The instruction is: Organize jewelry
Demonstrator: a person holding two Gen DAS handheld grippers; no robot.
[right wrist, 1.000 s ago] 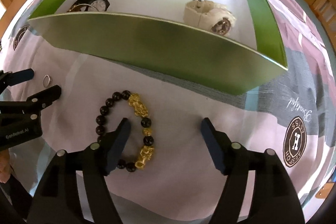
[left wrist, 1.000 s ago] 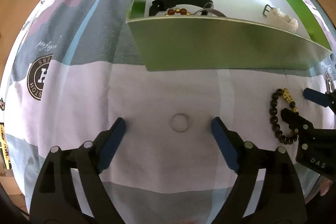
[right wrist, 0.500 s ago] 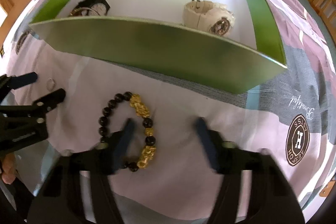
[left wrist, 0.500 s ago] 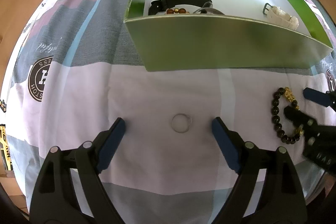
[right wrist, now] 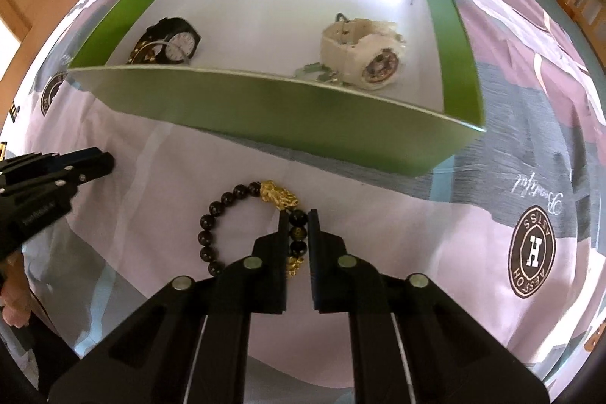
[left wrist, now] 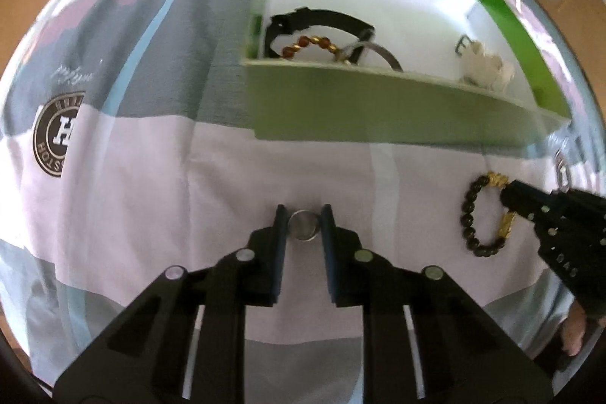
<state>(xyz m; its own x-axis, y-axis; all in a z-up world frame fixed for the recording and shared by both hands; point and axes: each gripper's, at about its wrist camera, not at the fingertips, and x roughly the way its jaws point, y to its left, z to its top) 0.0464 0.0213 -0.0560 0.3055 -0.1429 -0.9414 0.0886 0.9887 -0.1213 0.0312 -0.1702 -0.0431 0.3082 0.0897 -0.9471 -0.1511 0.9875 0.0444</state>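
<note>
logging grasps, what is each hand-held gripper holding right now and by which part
Left hand-held gripper is shut on the silver ring, pinched across its outer sides. Right hand-held gripper is shut on the black bead bracelet, on the beads below its gold charm.

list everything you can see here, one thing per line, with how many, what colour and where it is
Green box: one, green walls, white floor, on the bed.
Black watch: one, black, white dial, box's left end.
Amber bead bracelet: one, brown and gold, by the black watch.
White watch: one, cream, box's right side.
Bead bracelet: one, black beads with gold charms, on the bedsheet in front of the box.
Ring: one, silver, on the bedsheet.
Bedsheet: one, pink, grey, white, round brown logos.
Left claw: black, shut on the ring.
Right claw: black, shut on the bead bracelet.
</note>
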